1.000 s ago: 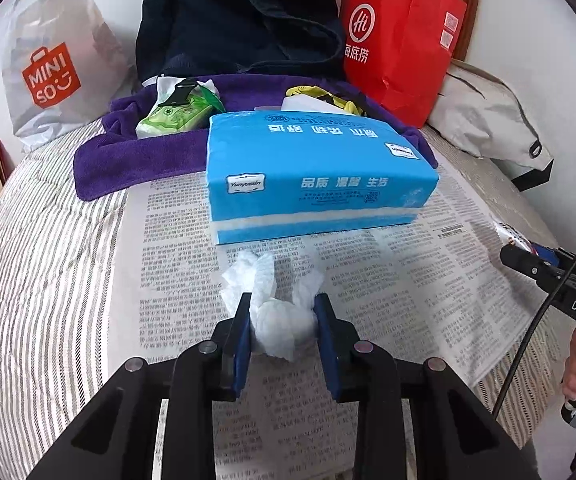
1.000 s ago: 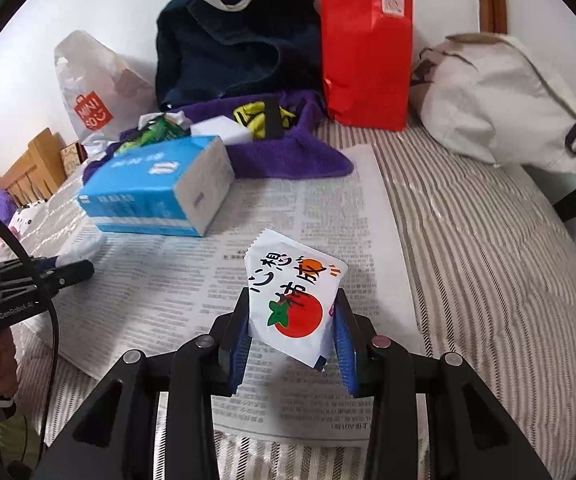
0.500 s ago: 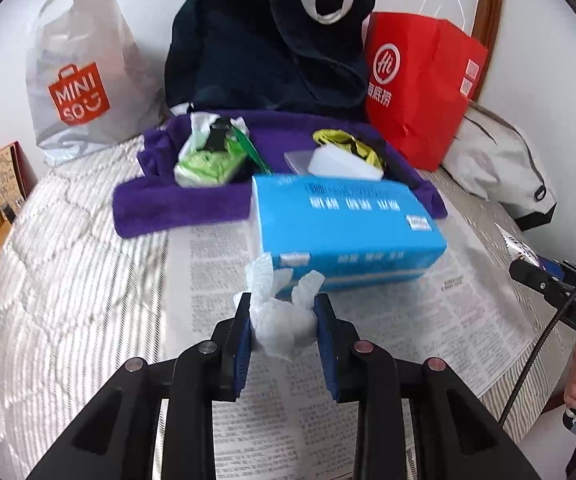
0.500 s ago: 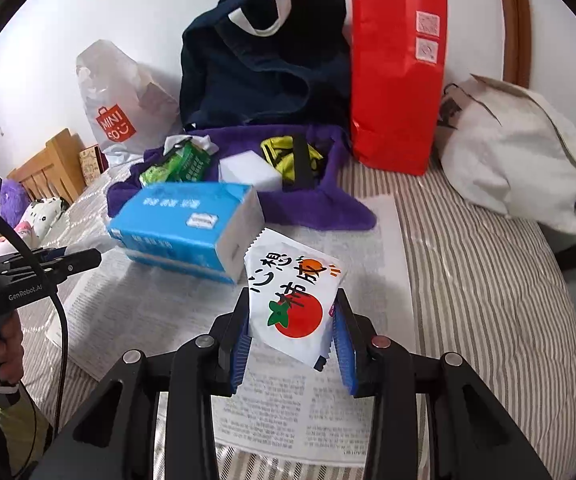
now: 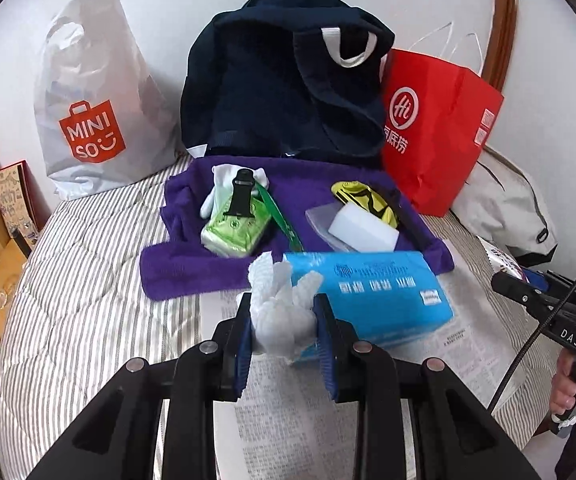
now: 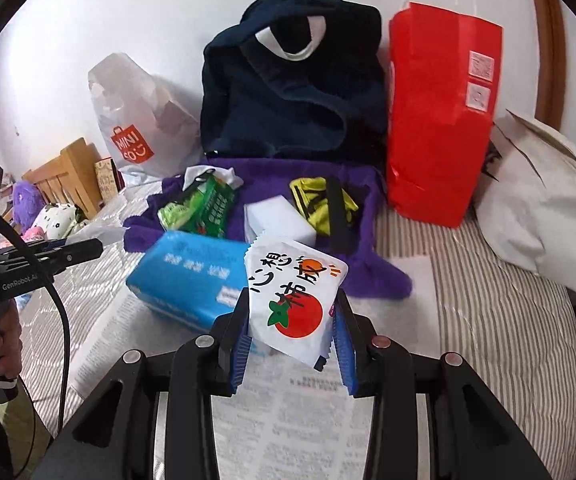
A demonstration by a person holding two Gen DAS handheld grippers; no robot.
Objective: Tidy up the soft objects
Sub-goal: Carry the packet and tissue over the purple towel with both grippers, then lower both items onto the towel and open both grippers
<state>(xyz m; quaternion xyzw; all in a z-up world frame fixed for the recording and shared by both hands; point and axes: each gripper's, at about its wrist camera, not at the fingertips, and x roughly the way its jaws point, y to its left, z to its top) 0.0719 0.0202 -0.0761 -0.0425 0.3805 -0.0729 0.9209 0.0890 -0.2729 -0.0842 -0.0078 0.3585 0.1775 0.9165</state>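
Left wrist view: the left gripper (image 5: 284, 320) pinches a crumpled white tissue wad (image 5: 278, 308) above the newspaper (image 5: 300, 420), before the blue tissue box (image 5: 372, 292). The right gripper (image 6: 293, 326) clamps a white packet (image 6: 294, 296) (tomato print, black characters) over the same newspaper.

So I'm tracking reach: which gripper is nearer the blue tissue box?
Left, though only narrowly. The left gripper, holding crumpled tissue, sits right at the blue tissue box; the right gripper, gripping the tomato packet, is beside its other end.
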